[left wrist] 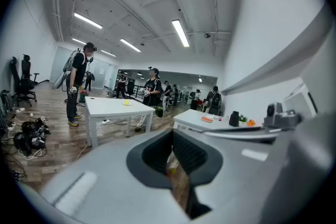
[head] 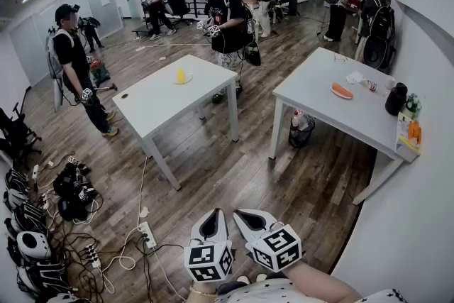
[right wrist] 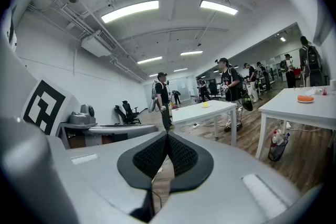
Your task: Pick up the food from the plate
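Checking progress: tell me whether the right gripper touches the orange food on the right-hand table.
Apart. Head view shows the right gripper above bare floor, with the orange food away on the table.

White table (head: 323, 92) on the right, and everything is placed from there. A black jug (head: 396, 98) stands near its far right edge, and a stuffed waste bin (head: 301, 130) sits underneath by a leg. Off to its left, well apart, is a second white table (head: 159, 99) with two people beside it. One person in black (head: 74, 60) is at the far end, another (head: 225, 21) is behind it. Down on the wood floor (head: 284, 181), nearer and to the left, lies a power strip (head: 148, 233) among tangled cables (head: 85, 252).
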A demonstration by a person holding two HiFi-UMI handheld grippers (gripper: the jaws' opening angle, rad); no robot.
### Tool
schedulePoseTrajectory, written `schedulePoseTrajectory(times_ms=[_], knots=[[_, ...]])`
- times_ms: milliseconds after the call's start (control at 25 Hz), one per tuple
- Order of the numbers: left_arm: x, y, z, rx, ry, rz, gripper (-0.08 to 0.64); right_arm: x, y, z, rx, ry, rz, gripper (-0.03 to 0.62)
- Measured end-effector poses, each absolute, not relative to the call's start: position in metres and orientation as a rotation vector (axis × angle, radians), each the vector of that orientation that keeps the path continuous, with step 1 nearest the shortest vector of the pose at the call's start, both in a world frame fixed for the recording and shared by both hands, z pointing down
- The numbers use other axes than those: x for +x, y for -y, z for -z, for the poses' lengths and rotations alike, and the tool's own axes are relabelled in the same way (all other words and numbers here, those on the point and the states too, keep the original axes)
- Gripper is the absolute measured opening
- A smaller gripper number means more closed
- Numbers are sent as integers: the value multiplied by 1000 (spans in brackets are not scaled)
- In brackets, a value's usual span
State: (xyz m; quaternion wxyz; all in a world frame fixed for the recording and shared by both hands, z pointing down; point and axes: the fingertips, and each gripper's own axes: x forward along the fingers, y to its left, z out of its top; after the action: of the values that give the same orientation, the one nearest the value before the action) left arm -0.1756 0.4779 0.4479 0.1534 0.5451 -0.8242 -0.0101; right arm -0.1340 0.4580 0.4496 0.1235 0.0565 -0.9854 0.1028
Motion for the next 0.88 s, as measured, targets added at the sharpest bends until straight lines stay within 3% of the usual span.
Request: schedulePoseTrajectory(times_ms=[880], knots=[[-190, -444, -461, 1701, 2247, 1, 8, -138, -416, -461, 455, 2852, -426, -1]])
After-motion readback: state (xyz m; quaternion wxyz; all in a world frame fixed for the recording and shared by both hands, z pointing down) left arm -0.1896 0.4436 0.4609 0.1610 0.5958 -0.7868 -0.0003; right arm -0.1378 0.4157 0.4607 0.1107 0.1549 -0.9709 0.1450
